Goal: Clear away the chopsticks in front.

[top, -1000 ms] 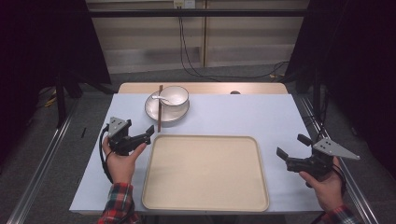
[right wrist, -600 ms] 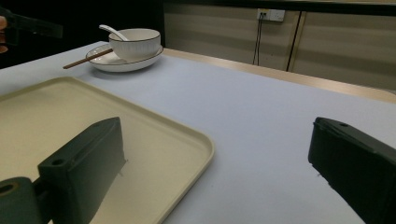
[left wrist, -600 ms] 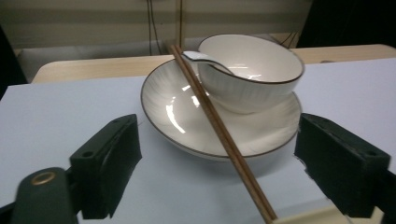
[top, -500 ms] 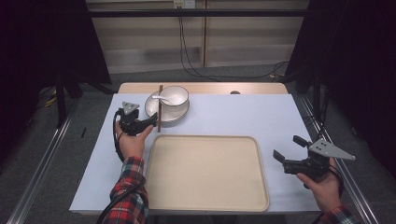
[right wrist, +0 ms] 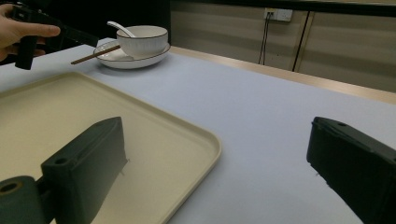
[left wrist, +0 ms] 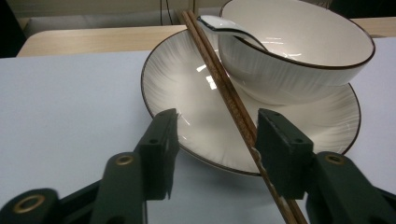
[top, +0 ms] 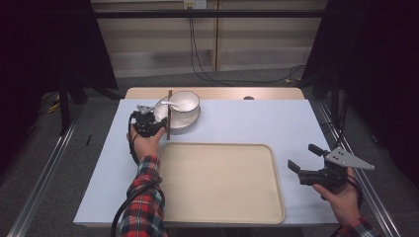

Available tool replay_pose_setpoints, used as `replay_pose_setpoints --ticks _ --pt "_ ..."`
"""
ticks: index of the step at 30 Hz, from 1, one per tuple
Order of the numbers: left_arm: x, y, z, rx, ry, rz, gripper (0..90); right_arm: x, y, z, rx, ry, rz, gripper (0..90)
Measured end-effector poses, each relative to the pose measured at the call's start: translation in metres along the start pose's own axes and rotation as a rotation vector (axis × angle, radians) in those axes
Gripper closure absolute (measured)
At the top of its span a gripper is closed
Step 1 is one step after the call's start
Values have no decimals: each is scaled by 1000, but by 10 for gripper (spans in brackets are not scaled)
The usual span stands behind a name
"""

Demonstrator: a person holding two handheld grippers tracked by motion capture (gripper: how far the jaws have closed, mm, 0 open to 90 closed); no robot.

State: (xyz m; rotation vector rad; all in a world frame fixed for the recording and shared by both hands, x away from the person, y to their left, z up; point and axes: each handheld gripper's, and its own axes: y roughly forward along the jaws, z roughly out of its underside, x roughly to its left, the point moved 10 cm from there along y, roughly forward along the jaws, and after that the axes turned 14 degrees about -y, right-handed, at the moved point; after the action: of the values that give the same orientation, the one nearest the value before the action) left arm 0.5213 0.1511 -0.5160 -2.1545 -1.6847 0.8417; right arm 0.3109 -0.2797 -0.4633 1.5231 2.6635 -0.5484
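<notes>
My biggest worry is the plate (left wrist: 196, 116): it sits at the bench's (top: 257, 123) far left carrying the bowl (left wrist: 299, 56), so any shove shifts the whole stack. The spoon (left wrist: 224, 25) could tip out. My left tongs (left wrist: 217, 140) have just been closing, still apart, around the chopsticks (left wrist: 219, 84) lying across the plate's rim; the right jaw touches them and could roll them off. My right tongs (right wrist: 215, 163) hang spread beside the tray (top: 222, 182).

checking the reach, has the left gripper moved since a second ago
Yes. The left gripper has gone from beside the tray up the table to the plate, its jaws closing around the plate's rim and the chopsticks, not yet pressing.
</notes>
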Motion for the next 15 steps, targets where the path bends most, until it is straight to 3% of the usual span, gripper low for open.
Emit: replay_pose_setpoints --ticks 6,15 --pt "-7 9 0 17 -23 16 556 0 1 2 3 -6 -12 42" --pt "-10 16 1 47 -70 -5 670 2 1 3 13 -7 -21 42"
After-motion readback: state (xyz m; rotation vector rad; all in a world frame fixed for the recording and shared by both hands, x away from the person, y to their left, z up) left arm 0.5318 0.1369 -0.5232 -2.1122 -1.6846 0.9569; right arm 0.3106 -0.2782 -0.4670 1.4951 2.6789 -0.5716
